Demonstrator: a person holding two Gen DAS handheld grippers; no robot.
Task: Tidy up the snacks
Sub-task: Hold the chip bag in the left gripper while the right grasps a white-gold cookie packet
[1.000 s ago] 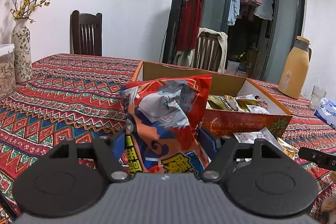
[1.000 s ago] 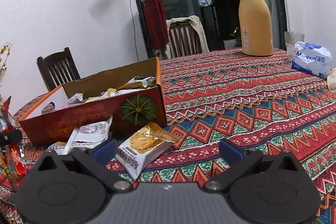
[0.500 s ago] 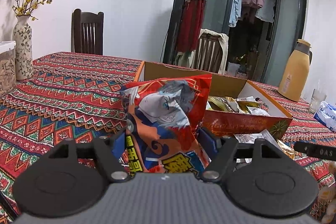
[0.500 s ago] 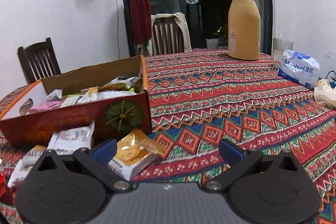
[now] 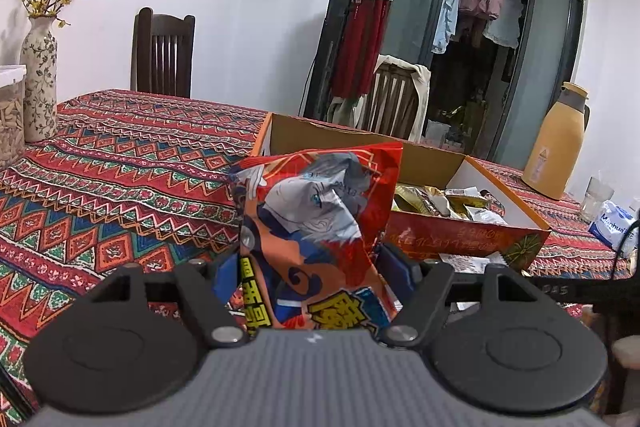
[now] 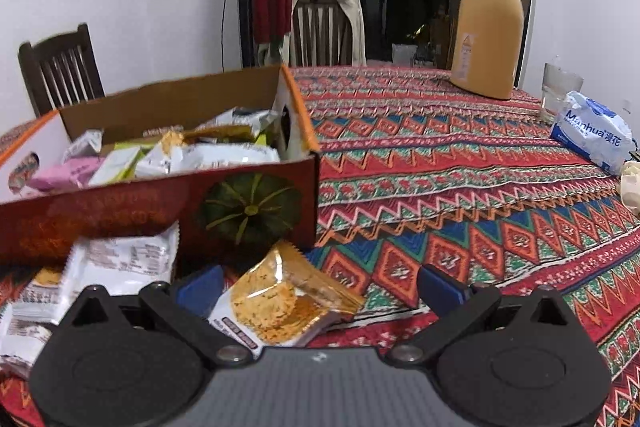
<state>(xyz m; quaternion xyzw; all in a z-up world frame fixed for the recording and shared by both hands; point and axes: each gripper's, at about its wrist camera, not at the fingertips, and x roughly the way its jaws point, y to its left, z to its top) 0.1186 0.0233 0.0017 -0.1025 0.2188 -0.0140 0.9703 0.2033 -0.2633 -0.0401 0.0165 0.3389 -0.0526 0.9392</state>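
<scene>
Left tongs [image 5: 310,267] remain clamped on the red snack bag [image 5: 316,239], upright at lower centre, in front of the cardboard box [image 5: 460,227]. Right tongs [image 6: 318,285] stand wide and empty; over the last second they have closed in on the gold packet [image 6: 288,303], now between their blue tips on the bench [image 6: 460,187]. Judgement: a second pickup is imminent, with both items bound for the box.

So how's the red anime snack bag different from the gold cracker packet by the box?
The red anime snack bag stands upright, clamped in the left gripper; the gold cracker packet lies flat on the tablecloth, between the right gripper's open jaws, unheld. The bag looks crumpled; the packet looks smooth. Both are outside the cardboard box.
</scene>
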